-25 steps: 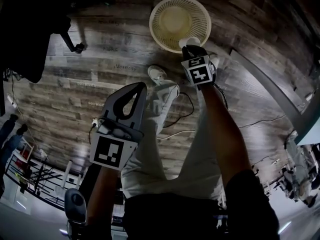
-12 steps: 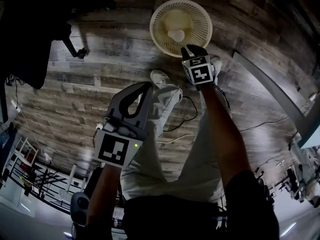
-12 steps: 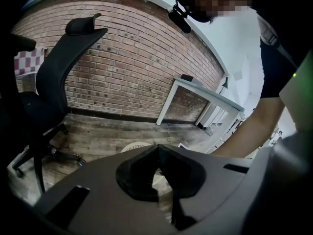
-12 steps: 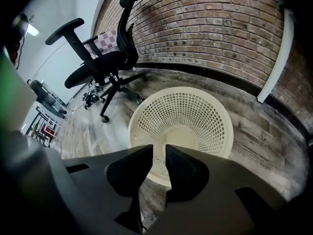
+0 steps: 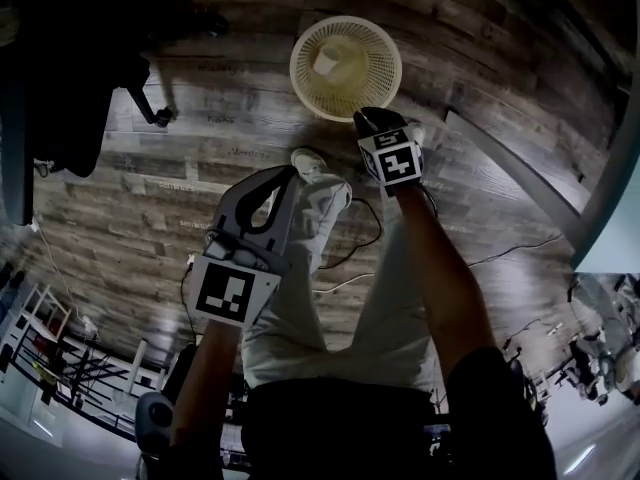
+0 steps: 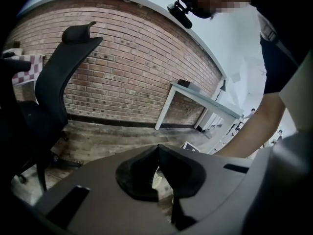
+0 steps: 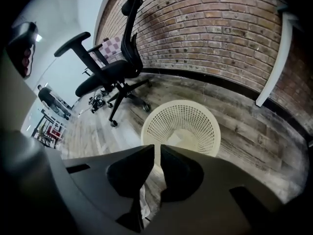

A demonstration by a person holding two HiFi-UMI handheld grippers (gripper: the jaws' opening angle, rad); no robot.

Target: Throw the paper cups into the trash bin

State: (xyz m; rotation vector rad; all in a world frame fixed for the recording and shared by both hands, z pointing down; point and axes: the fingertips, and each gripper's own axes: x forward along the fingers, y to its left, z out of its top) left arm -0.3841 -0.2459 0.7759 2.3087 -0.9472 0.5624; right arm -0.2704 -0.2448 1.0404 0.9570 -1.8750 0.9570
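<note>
One paper cup lies inside the cream mesh trash bin, which stands on the wooden floor at the far side of the scene. The right tongs hang just near of the bin's rim, jaws a narrow gap apart after just opening, nothing between them. The left tongs, nearer and left over a trouser leg, have their tips together, empty.
</note>
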